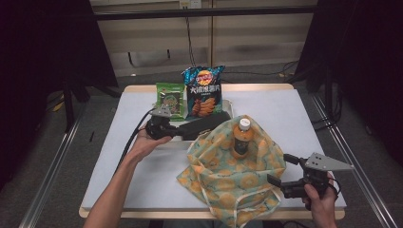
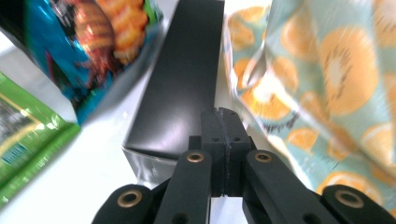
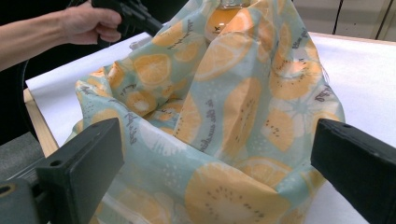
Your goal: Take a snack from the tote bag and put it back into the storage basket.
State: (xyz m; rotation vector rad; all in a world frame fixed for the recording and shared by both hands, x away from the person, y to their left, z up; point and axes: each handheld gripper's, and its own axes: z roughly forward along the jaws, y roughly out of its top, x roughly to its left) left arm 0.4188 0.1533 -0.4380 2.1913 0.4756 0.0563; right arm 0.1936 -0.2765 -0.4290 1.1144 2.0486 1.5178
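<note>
Black box (image 1: pixel 203 124) lay on table (image 1: pixel 290 118) between chip bag (image 1: pixel 203 91) and orange-print cloth bag (image 1: pixel 233 175), touching bag's edge. Your left gripper (image 1: pixel 177 131) sat at box's near end, jaws pressed together, nothing visibly between them. Your right gripper (image 1: pixel 280 170) hung spread beside cloth bag, which held bottle (image 1: pixel 241 137). Box looked stiff, light, glossy, likely slippery; you would do best gripping across narrow sides near end.

A white-topped bench (image 1: pixel 285 118) carries everything. Near its far edge stand a green snack packet (image 1: pixel 170 100) and a blue crisp bag (image 1: pixel 203 90). A black box (image 1: pixel 202 126) lies just in front of them. An orange-print cloth bag (image 1: pixel 233 175) sprawls from the middle to the near edge.
</note>
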